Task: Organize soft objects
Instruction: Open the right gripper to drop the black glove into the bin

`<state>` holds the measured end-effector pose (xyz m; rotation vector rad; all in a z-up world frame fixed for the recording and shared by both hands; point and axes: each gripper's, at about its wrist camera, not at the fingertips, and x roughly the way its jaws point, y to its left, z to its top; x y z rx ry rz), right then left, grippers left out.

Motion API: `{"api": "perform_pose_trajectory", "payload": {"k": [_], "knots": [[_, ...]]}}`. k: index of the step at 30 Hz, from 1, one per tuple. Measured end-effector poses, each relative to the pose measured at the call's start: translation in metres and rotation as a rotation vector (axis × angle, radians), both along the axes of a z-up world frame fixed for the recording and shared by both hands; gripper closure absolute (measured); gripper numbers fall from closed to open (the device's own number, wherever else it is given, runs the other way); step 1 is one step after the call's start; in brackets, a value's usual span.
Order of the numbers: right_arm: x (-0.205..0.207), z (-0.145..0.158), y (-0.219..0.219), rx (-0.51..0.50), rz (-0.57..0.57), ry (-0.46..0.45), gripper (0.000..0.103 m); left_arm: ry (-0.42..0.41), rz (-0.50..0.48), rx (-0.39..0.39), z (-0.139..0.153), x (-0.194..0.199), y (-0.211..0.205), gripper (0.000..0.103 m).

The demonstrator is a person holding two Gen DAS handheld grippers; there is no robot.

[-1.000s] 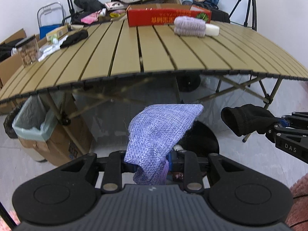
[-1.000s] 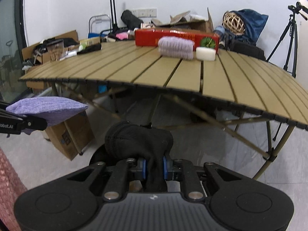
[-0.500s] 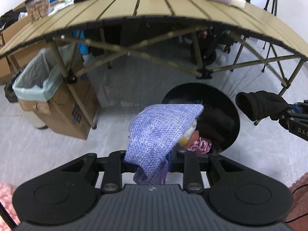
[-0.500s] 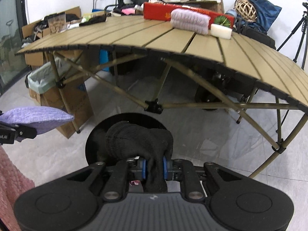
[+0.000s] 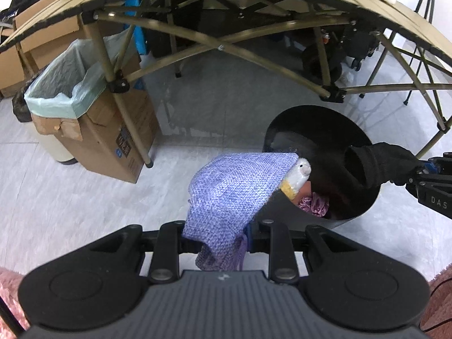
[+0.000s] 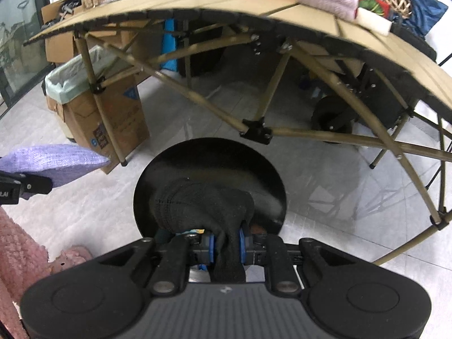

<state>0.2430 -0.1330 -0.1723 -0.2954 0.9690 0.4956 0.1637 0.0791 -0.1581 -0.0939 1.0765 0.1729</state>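
Purple knit cloth hung bunched in the left gripper, whose jaws were pinched tight on its lower end, and it sat just over the near rim of the black bin on the pale floor. Over on the other side, the right gripper was clamped on a black knit sock, blue pads squeezing the fabric, right above the bin's open mouth. Down inside the bin lay a white-and-yellow soft toy and a pink frilly piece. Behind it stood the folding slat table, with a lined cardboard box beside one leg.
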Motion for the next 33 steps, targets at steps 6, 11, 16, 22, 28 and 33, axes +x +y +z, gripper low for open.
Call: {"api": "perform_pose_trajectory", "payload": {"k": [6, 11, 16, 22, 28, 33], "knots": [[0.009, -0.011, 0.016, -0.012, 0.02, 0.031, 0.088, 0.017, 0.021, -0.008, -0.006, 0.004, 0.008, 0.077], [0.022, -0.022, 0.028, -0.027, 0.02, 0.058, 0.088, 0.028, 0.028, -0.008, -0.011, 0.009, 0.011, 0.077], [0.03, -0.029, 0.035, -0.031, 0.019, 0.073, 0.088, 0.035, 0.034, -0.01, -0.016, 0.011, 0.015, 0.077], [0.037, -0.033, 0.043, -0.037, 0.019, 0.082, 0.087, 0.046, 0.042, -0.018, -0.02, 0.011, 0.019, 0.077], [0.044, -0.036, 0.045, -0.052, -0.023, 0.083, 0.054, 0.048, 0.039, -0.028, -0.021, 0.01, 0.02, 0.077], [0.051, -0.036, 0.038, -0.057, -0.084, 0.077, 0.0, 0.046, 0.038, -0.036, -0.022, 0.011, 0.02, 0.077]]}}
